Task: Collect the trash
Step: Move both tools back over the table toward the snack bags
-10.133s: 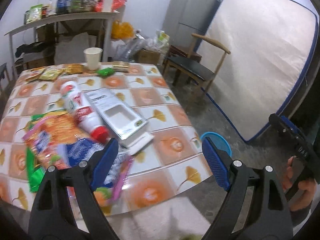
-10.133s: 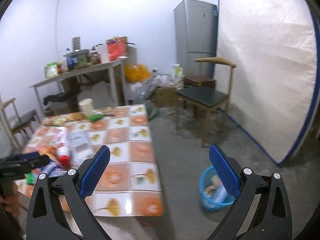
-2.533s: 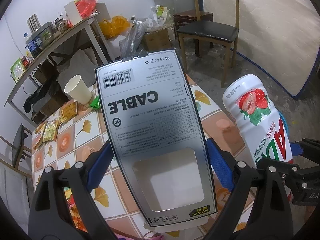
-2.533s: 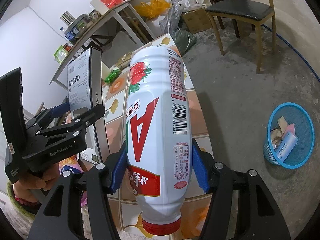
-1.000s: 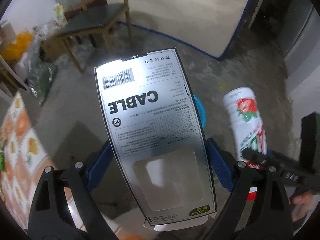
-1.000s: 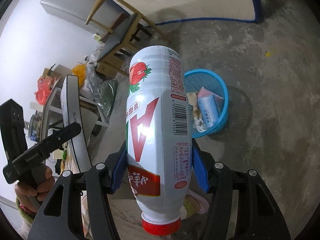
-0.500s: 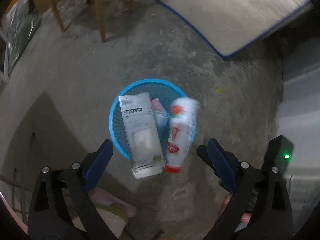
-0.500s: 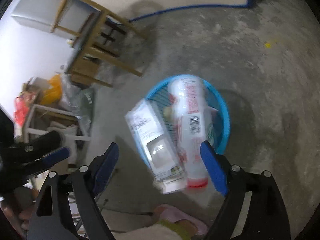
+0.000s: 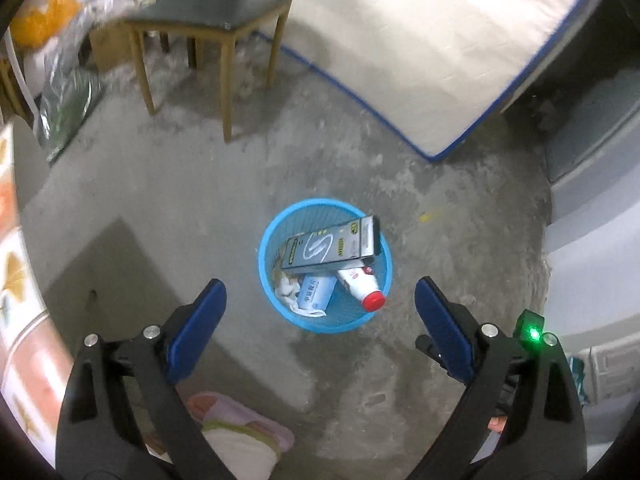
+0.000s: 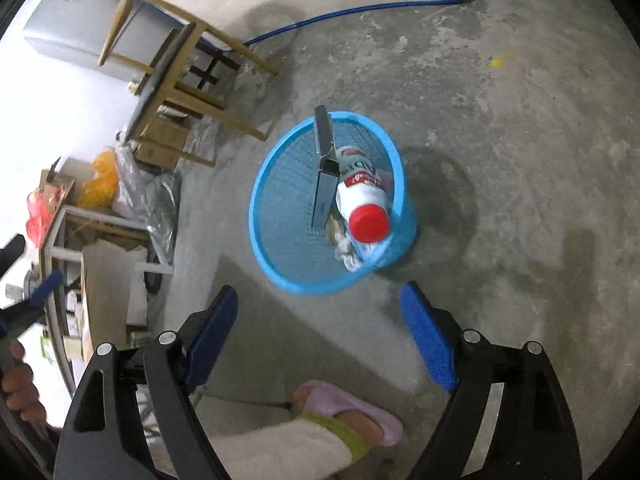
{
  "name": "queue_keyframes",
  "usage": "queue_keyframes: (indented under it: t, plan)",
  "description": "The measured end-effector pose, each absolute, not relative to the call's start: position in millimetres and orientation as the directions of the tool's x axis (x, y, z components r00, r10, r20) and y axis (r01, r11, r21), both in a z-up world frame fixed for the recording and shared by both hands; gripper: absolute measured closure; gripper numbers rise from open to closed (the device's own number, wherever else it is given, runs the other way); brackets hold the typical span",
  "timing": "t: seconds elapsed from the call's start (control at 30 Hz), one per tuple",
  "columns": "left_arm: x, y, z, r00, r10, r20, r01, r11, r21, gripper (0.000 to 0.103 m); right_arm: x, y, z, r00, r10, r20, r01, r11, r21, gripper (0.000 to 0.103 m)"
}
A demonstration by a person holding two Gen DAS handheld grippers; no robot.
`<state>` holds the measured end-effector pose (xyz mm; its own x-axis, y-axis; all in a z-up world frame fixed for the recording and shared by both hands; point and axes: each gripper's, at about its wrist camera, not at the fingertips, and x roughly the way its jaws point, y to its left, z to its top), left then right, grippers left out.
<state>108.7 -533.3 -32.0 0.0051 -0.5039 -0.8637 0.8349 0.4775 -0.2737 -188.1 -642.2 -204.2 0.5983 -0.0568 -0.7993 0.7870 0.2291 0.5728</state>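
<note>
A blue mesh waste basket (image 9: 267,240) stands on the concrete floor; it also shows in the right wrist view (image 10: 280,272). In it lie the grey cable box (image 9: 328,249), tilted against the rim, and the white strawberry drink bottle with a red cap (image 9: 360,282). In the right wrist view the box (image 10: 325,168) stands on edge beside the bottle (image 10: 362,204). My left gripper (image 9: 320,324) is open and empty above the basket. My right gripper (image 10: 320,336) is open and empty above it too.
A wooden chair (image 9: 208,12) stands beyond the basket. A mattress (image 9: 420,40) leans at the back right. The tiled table's edge (image 9: 12,264) is at the left. The person's slippered foot (image 10: 352,408) is on the floor below the grippers. Bags and boxes (image 10: 132,184) lie by the wall.
The cable box and the bottle, falling half a second ago, have landed in the basket. Both grippers opened and let them go within the last second.
</note>
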Motion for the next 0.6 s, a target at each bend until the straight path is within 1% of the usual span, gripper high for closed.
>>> queue_keyframes:
  t: [0.13, 0.27, 0.4, 0.53, 0.6]
  plan:
    - [92, -487, 4, 0.017, -0.567, -0.823, 0.85, 0.442, -0.287, 0.012, -200, -616, -171, 0.59, -0.091, -0.802, 0.782, 0.314, 0.539, 0.022]
    - [79, -428, 25, 0.024, -0.636, -0.772, 0.838, 0.433, -0.331, 0.012, -203, -597, -130, 0.624, -0.118, -0.772, 0.745, 0.388, 0.542, 0.022]
    - [63, -361, 34, 0.06, -0.677, -0.734, 0.828, 0.444, -0.343, 0.011, -200, -579, -83, 0.71, -0.116, -0.695, 0.655, 0.473, 0.59, 0.022]
    - [52, -299, 36, 0.1, -0.683, -0.724, 0.805, 0.483, -0.345, 0.011, -187, -557, -45, 0.783, -0.059, -0.619, 0.541, 0.556, 0.631, 0.022]
    - [47, -268, 35, 0.132, -0.679, -0.722, 0.784, 0.518, -0.343, 0.011, -178, -546, -35, 0.796, -0.025, -0.605, 0.501, 0.586, 0.636, 0.022]
